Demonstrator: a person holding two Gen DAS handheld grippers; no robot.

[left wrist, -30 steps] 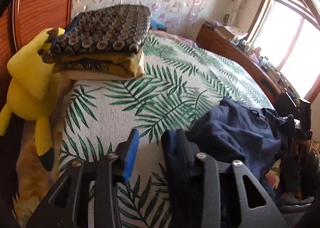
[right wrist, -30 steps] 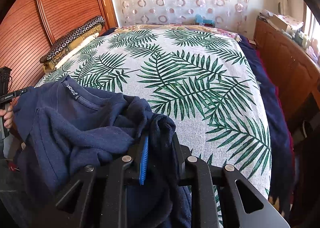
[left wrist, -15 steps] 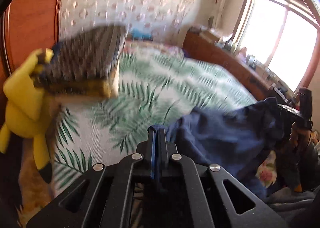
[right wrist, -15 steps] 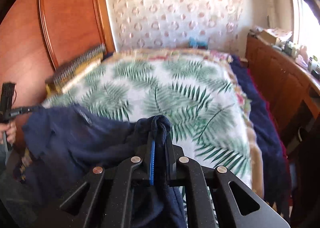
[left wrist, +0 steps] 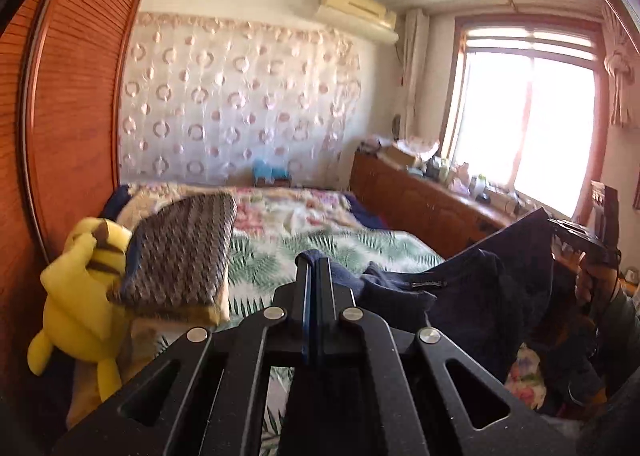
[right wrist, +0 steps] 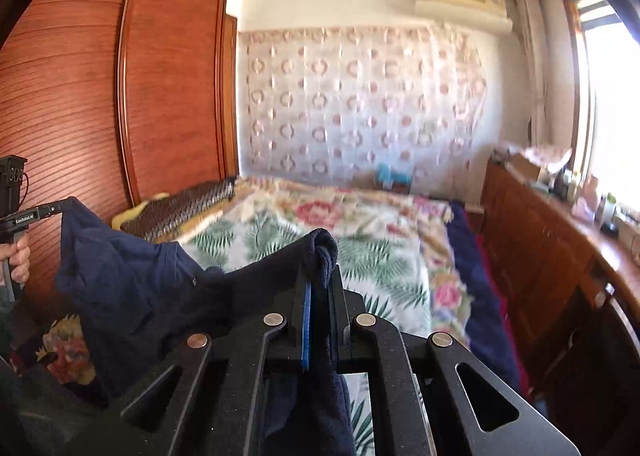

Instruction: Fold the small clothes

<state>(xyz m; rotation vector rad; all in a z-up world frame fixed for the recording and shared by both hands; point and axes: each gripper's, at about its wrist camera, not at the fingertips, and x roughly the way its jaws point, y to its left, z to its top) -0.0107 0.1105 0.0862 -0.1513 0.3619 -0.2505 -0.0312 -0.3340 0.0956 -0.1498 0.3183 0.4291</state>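
Both jaws have closed: the left gripper (left wrist: 314, 262) and right gripper (right wrist: 320, 256) now pinch the crumpled navy blue cotton T-shirt (right wrist: 132, 276) (earlier heaped on the leaf-print bedspread (right wrist: 384, 256)), lifted and stretched between them.

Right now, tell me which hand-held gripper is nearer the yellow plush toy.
Left. The left hand-held gripper has the yellow plush toy close on its left; the right hand-held gripper holds the navy shirt farther over.
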